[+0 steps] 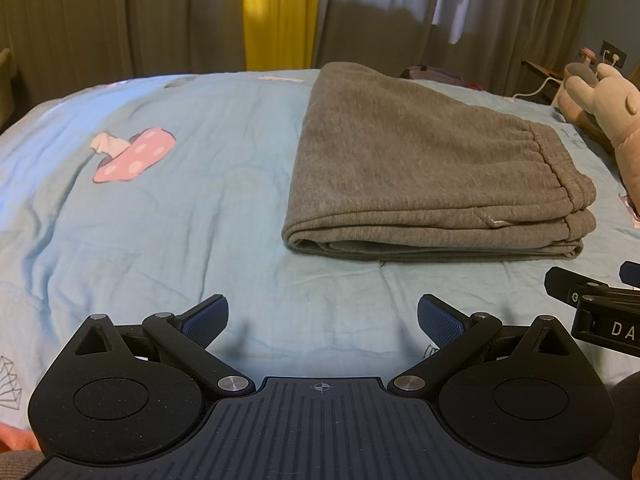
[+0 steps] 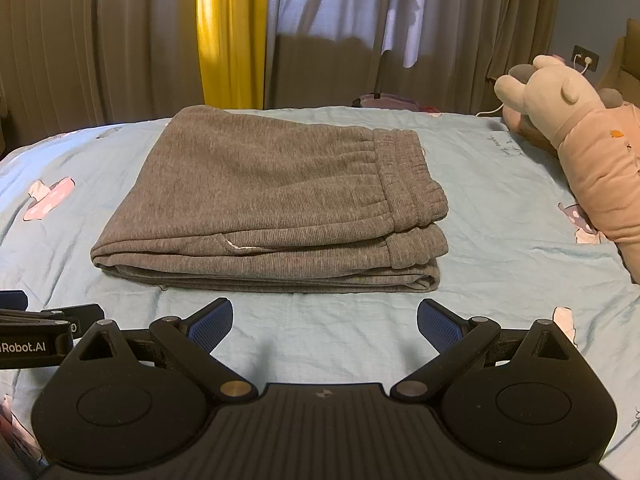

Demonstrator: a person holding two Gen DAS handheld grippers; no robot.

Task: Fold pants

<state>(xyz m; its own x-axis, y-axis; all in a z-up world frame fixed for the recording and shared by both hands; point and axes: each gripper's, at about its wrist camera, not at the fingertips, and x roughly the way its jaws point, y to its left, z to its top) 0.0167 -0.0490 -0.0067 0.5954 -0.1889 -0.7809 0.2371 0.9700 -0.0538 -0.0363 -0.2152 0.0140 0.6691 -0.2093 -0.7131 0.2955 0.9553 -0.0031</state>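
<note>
Pants look fully folded; both tongs spread and empty, off the cloth.

Left tongs (image 1: 322, 318) and right tongs (image 2: 325, 320) hover side by side over the bed's near edge, pinching nothing. Grey pants (image 2: 272, 200) lie as a flat multi-layer stack mid-bed, waistband toward the right edge. Judged final step: next move calls for, at most, a smoothing pat or pulling away. Light-blue mushroom-print bedsheet (image 1: 168, 208), plush toy (image 2: 576, 136) at right edge, curtains (image 2: 120, 40) behind.
</note>
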